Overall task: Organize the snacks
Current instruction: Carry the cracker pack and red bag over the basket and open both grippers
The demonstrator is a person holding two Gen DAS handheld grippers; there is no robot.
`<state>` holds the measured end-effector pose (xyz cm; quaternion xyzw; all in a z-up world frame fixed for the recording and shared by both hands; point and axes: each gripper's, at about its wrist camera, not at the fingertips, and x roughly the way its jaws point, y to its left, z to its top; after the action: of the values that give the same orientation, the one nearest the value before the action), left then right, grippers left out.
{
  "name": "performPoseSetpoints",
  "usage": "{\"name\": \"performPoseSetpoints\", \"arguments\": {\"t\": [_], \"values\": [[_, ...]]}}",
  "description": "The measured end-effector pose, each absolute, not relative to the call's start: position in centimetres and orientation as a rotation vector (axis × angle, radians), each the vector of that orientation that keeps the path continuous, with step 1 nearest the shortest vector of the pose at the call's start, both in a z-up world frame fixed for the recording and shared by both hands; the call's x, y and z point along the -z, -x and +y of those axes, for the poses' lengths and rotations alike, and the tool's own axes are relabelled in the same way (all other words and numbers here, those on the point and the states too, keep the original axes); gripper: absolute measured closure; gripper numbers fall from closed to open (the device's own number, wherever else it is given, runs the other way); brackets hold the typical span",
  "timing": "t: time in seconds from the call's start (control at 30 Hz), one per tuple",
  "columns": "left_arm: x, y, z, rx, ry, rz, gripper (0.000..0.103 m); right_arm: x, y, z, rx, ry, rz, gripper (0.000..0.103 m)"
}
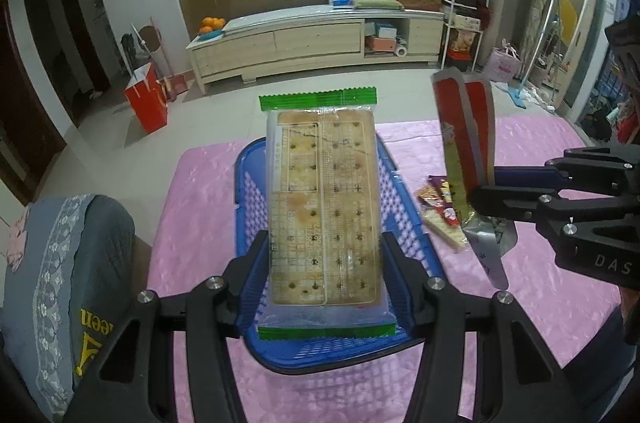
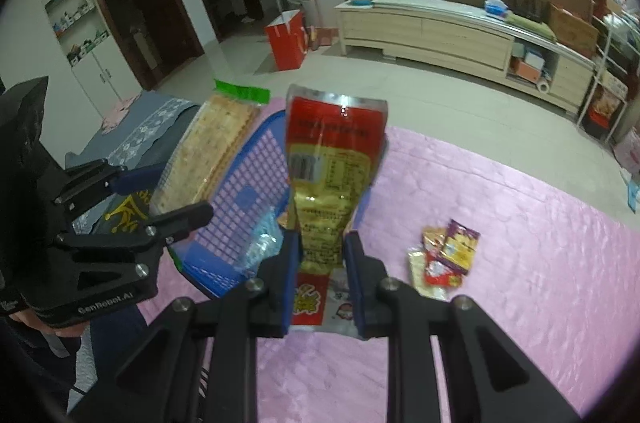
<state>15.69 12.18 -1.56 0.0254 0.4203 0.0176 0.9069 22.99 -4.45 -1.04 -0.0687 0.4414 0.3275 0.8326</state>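
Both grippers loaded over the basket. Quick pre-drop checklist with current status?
1. Left gripper shut on cracker pack: ok.
2. Right gripper shut on red and yellow snack bag: ok.
3. Cracker pack above blue basket: ok.
4. Snack bag fully over basket: cannot tell.
5. Room in basket: ok; only a clear wrapper shows inside.
6. All snacks collected: not ok; small packets lie on the pink cloth.

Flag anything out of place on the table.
A few small snack packs lie in a loose, overlapping heap on the pink cloth, outside the blue basket. Nothing looks spilled or torn.
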Motion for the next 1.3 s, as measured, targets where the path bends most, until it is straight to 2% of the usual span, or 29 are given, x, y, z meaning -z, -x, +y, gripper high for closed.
{"name": "performPoseSetpoints", "arguments": {"t": [0.73, 0.8, 0.87, 0.9, 0.97, 1.03, 1.3], "values": [[6.1, -16.8, 18.3, -0.085, 0.068, 0.937, 0.051, 8.5, -28.3, 5.6, -0.649, 0.354, 1.074, 0.078], [6.3, -17.1, 18.4, -0.082, 0.069, 0.94, 0.051, 9.2, -28.7, 6.0, -0.615, 0.38, 1.08, 0.073], [6.4, -17.2, 18.4, -0.083, 0.071, 0.941, 0.051, 9.6, -28.9, 6.3, -0.61, 0.407, 1.062, 0.056], [6.5, -17.3, 18.5, -0.084, 0.071, 0.942, 0.051, 9.5, -28.8, 6.4, -0.593, 0.419, 1.04, 0.051], [6.7, -17.2, 18.4, -0.087, 0.067, 0.948, 0.051, 9.5, -28.7, 6.4, -0.564, 0.442, 1.015, 0.025], [6.9, -17.1, 18.4, -0.088, 0.067, 0.954, 0.051, 9.5, -28.5, 6.4, -0.552, 0.47, 1.016, 0.015], [6.5, -17.0, 18.0, -0.08, 0.073, 0.966, 0.051, 7.7, -26.3, 3.8, -0.549, 0.464, 1.024, 0.015]]}}
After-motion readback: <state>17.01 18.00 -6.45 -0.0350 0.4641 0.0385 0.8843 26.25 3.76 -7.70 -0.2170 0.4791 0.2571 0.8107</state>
